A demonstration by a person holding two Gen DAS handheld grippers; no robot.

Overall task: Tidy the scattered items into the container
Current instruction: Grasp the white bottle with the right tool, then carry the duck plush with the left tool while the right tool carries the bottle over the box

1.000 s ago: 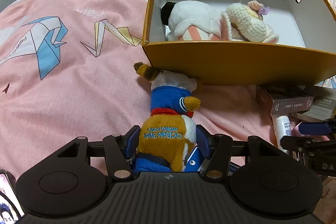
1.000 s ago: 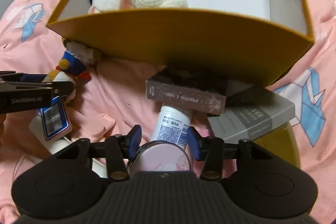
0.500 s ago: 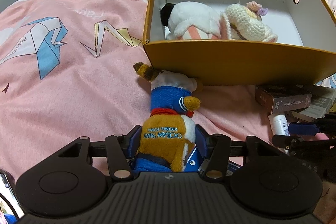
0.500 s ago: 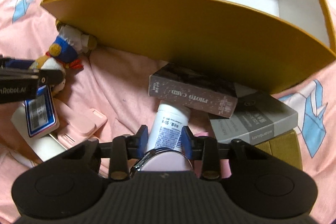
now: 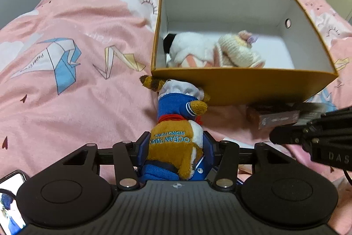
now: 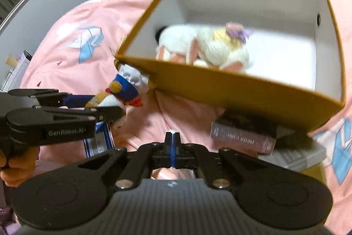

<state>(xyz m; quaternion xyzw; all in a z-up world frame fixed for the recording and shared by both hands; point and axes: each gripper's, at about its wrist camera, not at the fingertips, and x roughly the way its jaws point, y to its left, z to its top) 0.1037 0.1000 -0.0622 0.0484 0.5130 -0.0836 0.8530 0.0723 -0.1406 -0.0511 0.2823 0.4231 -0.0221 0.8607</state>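
Left wrist view: left gripper (image 5: 175, 148), blue pads either side of a brown plush animal in blue sailor suit and white cap (image 5: 176, 122), jaws closing and pressing its "OCEAN PARK HONG KONG" back. Toy's head points at the near wall of the open mustard-yellow cardboard box with white interior (image 5: 253, 85), cap touching the wall. Inside the box, against the near wall: white plush with black tip (image 5: 189, 47), cream crocheted doll with purple bow (image 5: 239, 50). All on pink origami-print bedspread (image 5: 88, 91). Small brown carton (image 5: 277, 118) just beside the box's right corner. Right gripper's black body enters from the right.

Right wrist view: right gripper (image 6: 173, 148), blue pads pressed together, nothing between them. Brown carton and grey box (image 6: 294, 155) partly under the yellow box's near wall. Left gripper at left, clamped on the plush; blue-labelled white item (image 6: 99, 143) below it. Frame blurred.
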